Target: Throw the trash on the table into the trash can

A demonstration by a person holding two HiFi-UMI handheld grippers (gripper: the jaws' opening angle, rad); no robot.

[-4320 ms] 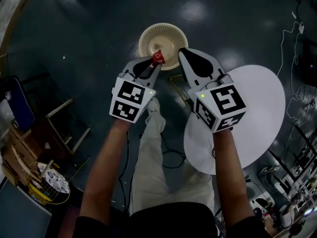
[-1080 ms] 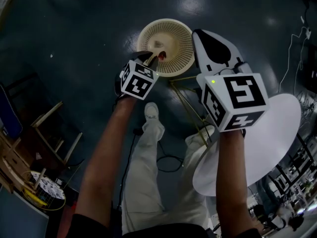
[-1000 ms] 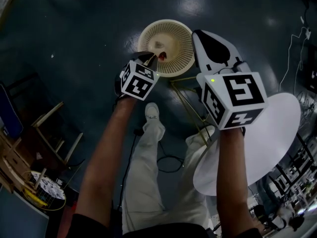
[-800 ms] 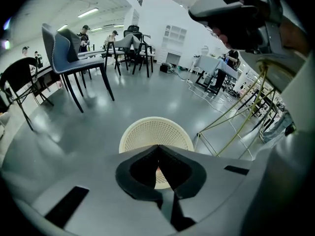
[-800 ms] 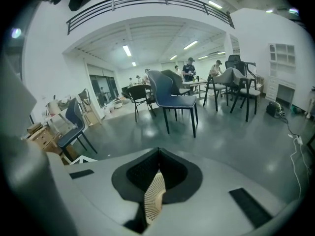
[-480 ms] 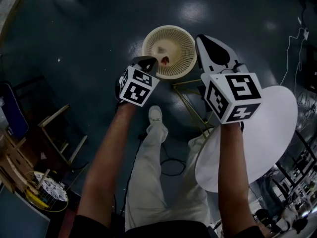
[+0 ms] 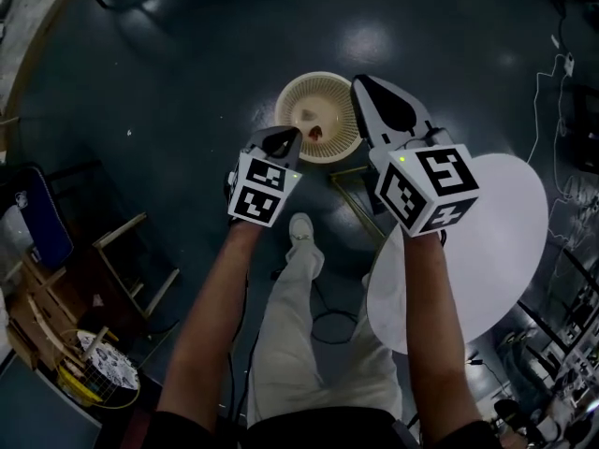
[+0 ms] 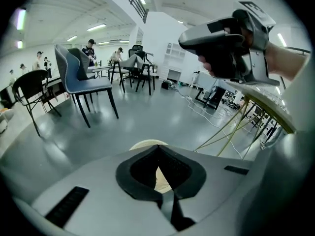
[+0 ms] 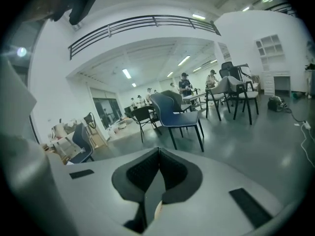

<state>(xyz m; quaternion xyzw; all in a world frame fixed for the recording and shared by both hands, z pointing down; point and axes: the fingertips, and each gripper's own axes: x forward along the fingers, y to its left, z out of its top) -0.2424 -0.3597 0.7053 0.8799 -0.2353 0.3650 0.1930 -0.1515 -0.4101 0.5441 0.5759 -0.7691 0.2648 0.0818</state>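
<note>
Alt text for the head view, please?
From above: a person holds the left claw and right claw, both shut, by a cream trash can on a dark floor; red trash lies inside. A white table is at right.

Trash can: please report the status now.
Left gripper shut, empty. Right gripper shut, empty. Small red trash piece lies inside round cream ribbed trash can. Nothing in the way.
</note>
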